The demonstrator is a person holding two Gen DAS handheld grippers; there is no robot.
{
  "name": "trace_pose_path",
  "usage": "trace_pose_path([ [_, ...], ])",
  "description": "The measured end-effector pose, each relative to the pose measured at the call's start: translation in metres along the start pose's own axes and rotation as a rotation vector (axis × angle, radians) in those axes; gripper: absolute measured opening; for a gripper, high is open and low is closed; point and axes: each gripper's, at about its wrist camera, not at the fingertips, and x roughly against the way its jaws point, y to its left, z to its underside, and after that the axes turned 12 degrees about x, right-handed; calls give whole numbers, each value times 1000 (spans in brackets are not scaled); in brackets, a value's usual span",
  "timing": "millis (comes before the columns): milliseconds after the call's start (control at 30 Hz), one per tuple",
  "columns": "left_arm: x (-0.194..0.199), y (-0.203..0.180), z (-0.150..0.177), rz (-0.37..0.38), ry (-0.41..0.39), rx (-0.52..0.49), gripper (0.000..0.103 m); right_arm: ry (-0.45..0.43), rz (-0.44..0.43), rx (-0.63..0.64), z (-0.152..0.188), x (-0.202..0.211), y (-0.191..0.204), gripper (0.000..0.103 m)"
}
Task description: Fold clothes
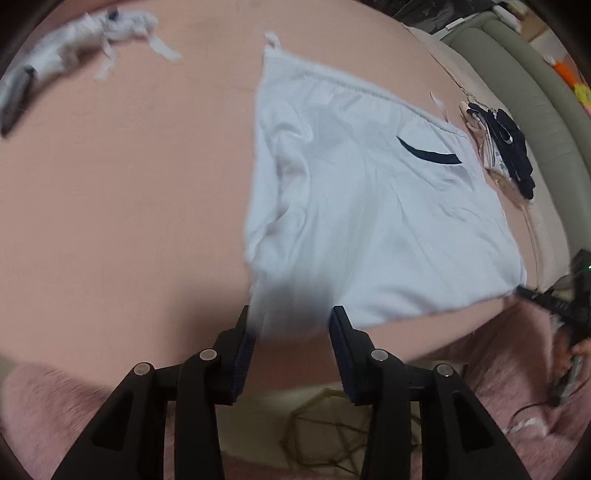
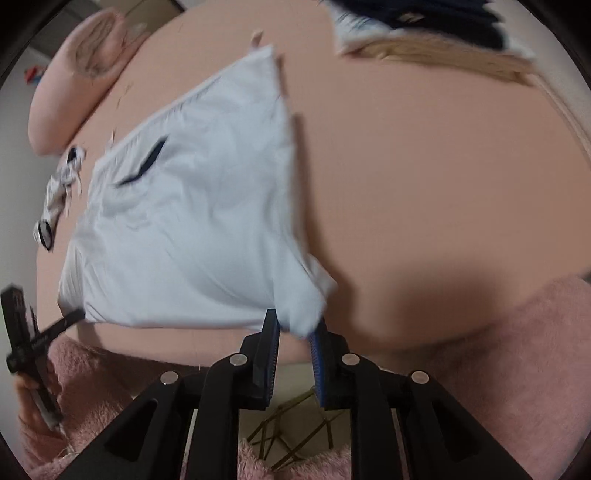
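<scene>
White shorts [image 1: 369, 206] [image 2: 192, 221] with a dark pocket trim lie spread on a pink bed sheet [image 1: 129, 184], waistband at the far side. My left gripper [image 1: 291, 315] stands over the near hem corner. Its jaws are apart and blurred cloth lies between them, without the pads pressing on it. My right gripper [image 2: 295, 321] is at the other near corner, with a bunched bit of the hem pinched between its pads. Each gripper also shows at the edge of the other's view, tip at its own corner of the shorts.
A crumpled white and grey garment [image 1: 81, 44] lies at the far left of the bed. A pile of dark and striped clothes [image 1: 509, 147] [image 2: 424, 22] sits beside the shorts. A pink pillow [image 2: 74, 81] lies farther off. Fluffy pink fabric [image 1: 517, 369] fills the near edge.
</scene>
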Motion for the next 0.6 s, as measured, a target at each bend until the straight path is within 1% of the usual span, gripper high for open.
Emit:
trace_pose_path([
  [67,22,-3,2,-98,-97,-64,37,-69,123,34,0,25,-1,16],
  [100,31,-10,0,-104,-149,-103,37,-108,171,60,-2,35,1,16],
  [133,38,-18,-4,-80,-196,-140,36,-144,199,86,-6,42,4,16],
  [200,42,-38,-12,9,-264,-191,37,-194,153,130,-20,43,15,16],
  [233,37,-48,-16,37,-278,-206,37,-195,112,148,-27,36,25,16],
  [267,27,-58,-20,40,-274,-215,36,-191,78,166,-33,25,34,16],
  [300,13,-64,-25,25,-256,-212,36,-182,47,186,-39,10,44,16],
  [333,-3,-64,-26,-7,-217,-198,36,-161,28,202,-44,-5,53,16],
  [367,-19,-59,-25,-36,-171,-188,36,-118,39,211,-46,-21,55,16],
  [400,-29,-53,-23,-46,-139,-174,37,-83,53,216,-48,-35,56,16],
  [433,-34,-44,-20,-37,-122,-157,40,-76,62,208,-50,-41,53,16],
  [467,-33,-36,-20,-7,-106,-132,39,-86,44,193,-51,-39,46,16],
  [500,-26,-29,-24,43,-90,-98,39,-95,32,181,-52,-35,40,16],
  [533,-17,-24,-30,108,-91,-60,39,-105,31,184,-54,-29,35,16],
  [567,-4,-20,-38,191,-131,-20,39,-122,25,216,-57,-21,35,16],
  [600,9,-17,-47,242,-193,18,42,-151,7,270,-62,-11,38,16],
])
